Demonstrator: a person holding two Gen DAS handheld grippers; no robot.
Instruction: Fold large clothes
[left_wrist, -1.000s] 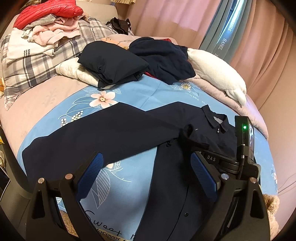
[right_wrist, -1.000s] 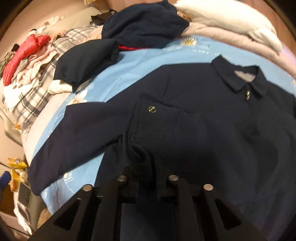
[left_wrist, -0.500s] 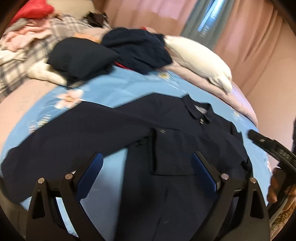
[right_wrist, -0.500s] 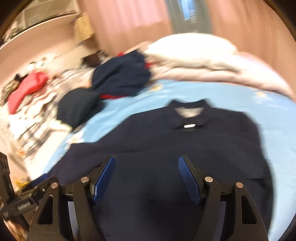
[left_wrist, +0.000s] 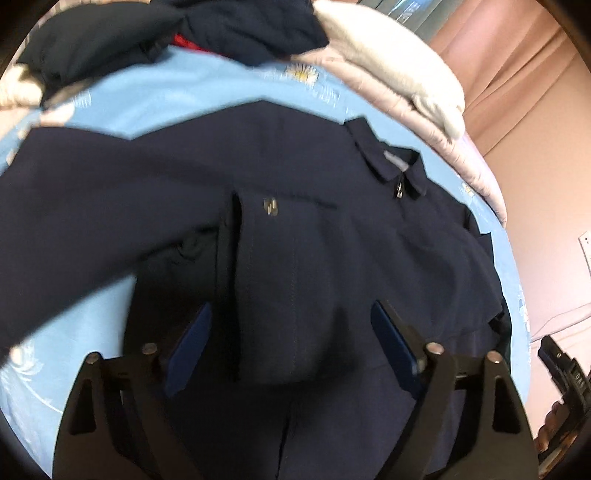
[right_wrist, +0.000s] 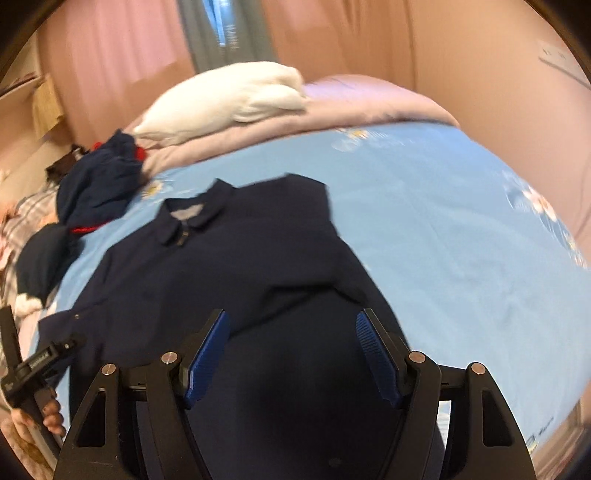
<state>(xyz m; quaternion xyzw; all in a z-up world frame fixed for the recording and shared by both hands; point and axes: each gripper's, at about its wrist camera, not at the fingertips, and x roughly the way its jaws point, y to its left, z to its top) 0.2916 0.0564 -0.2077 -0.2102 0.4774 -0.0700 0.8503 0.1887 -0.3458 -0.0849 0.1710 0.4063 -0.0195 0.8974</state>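
Both jaws gape empty over the navy jacket (left_wrist: 314, 258), dark clothes (right_wrist: 96, 188) heaped beyond its collar.

navy shirt (left_wrist: 303, 258), light-blue floral bedsheet (right_wrist: 443, 229), white pillow (right_wrist: 229, 96)

The right gripper (right_wrist: 291, 350) has let go the cuff (left_wrist: 275, 288) (it was pinched one second ago) and pulled back. The left gripper (left_wrist: 291, 347) came close over it.

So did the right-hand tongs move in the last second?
Yes. The right tongs let go of the sleeve cuff, opened and backed away; the shirt collar now sits farther off.
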